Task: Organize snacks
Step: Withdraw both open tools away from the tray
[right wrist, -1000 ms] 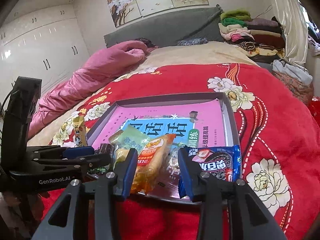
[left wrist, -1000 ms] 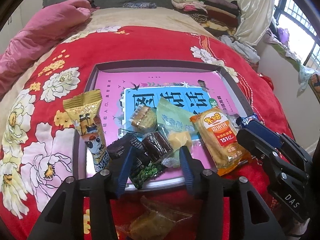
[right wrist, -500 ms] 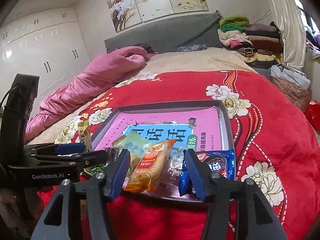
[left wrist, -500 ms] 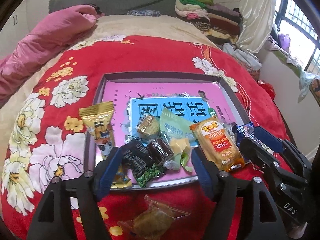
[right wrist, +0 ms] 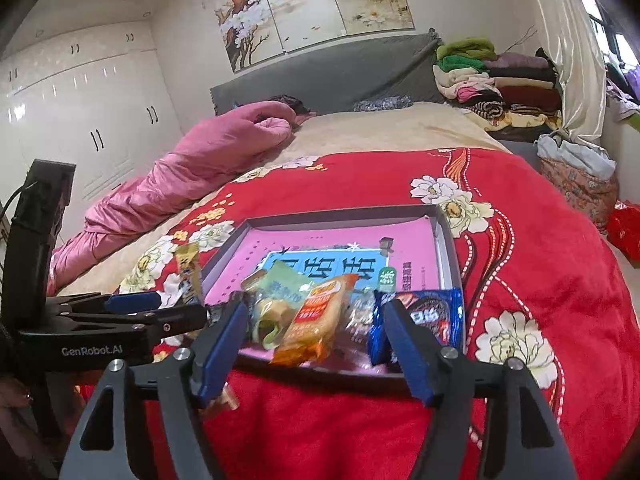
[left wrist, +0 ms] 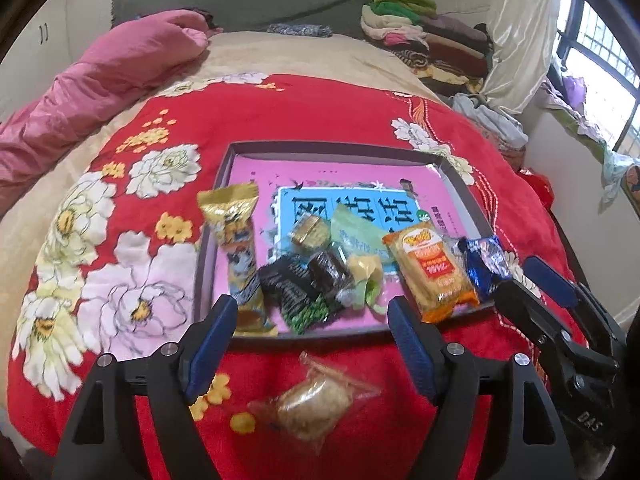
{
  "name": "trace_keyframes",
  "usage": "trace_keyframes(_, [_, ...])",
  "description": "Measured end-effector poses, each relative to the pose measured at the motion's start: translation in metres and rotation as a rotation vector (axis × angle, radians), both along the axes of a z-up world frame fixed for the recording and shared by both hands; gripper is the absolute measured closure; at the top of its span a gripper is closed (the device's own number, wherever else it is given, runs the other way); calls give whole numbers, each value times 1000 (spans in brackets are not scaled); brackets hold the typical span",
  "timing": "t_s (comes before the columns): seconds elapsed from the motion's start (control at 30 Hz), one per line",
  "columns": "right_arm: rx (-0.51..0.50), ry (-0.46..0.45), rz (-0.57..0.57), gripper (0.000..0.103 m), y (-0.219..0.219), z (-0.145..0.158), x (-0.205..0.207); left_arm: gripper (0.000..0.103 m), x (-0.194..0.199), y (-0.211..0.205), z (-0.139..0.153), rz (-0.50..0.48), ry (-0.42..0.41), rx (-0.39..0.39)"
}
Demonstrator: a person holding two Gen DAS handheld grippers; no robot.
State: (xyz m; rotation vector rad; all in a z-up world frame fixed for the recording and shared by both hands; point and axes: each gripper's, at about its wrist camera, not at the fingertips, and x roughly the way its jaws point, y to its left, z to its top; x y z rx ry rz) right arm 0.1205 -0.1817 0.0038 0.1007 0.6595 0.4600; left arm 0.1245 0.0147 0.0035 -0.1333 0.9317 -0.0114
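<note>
Several wrapped snacks crowd the near end of the shallow grey cardboard tray (left wrist: pixel 336 148) in the left wrist view, among them an orange rice-cracker packet (left wrist: pixel 434 274) and a gold wafer stick (left wrist: pixel 236 248) leaning on the tray's left wall. One clear-wrapped brown pastry (left wrist: pixel 316 402) lies outside, just before the tray's near rim on the red flowered blanket (left wrist: pixel 300 116). The left gripper (left wrist: pixel 312 344) has its jaws opening, nothing between them. That stick may tip off the wall onto the soft bedding.

From the right wrist view, the right gripper (right wrist: pixel 316 344) also has its jaws opening and empty, near the tray's front rim; a blue cookie packet (right wrist: pixel 436 312) sits at the tray's right corner. A pink quilt (right wrist: pixel 192 172) and white wardrobes (right wrist: pixel 80 120) lie beyond.
</note>
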Motion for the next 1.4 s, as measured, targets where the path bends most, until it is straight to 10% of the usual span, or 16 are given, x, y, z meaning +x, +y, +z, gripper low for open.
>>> trace_keyframes(1.4, [-134, 84, -64, 18, 3, -9, -72, 24, -87, 9, -1, -10, 25, 34])
